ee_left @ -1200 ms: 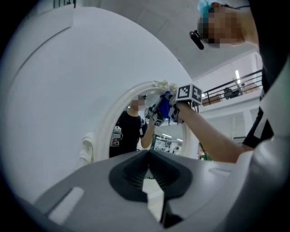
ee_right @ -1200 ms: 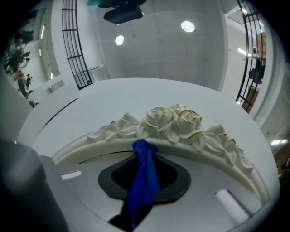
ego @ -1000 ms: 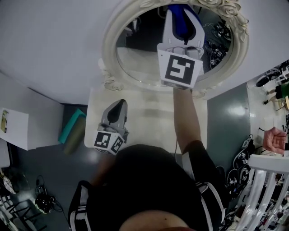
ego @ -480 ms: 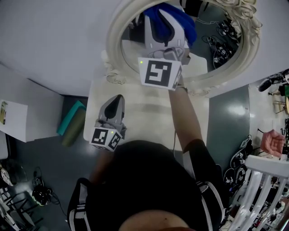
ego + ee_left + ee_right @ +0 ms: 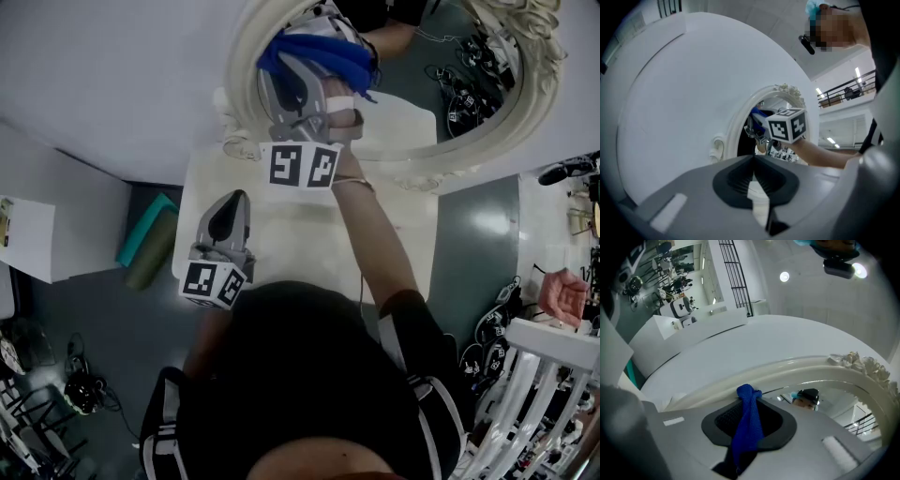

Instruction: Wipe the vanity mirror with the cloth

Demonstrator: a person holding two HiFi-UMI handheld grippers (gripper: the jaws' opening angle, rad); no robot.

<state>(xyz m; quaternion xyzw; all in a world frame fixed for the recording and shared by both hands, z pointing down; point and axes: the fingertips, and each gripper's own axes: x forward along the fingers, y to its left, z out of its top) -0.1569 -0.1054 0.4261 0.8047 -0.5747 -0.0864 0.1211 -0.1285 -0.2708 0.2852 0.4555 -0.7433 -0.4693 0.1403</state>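
Gripping: right gripper (image 5: 298,70), jaws clamped on the cloth (image 5: 323,54), arm stretched up across the tabletop (image 5: 281,253) to the mirror (image 5: 441,103).
Cloth: blue, bunched between the right jaws, with a knot-like wad poking out past the tips and the rest trailing back through the jaws.
Cloth's place: at the left part of the glass, just inside the cream frame (image 5: 242,66); whether it truly presses on the glass I cannot tell.
Mirror: oval with an ornate carved rim, standing at the tabletop's far edge against the white wall.
Left gripper (image 5: 230,214): tips drawn together with nothing between them, held low above the tabletop near its left edge, well apart from the mirror and pointing toward it.
Floor left of the table: a teal roll (image 5: 142,246) lying beside a darker one.
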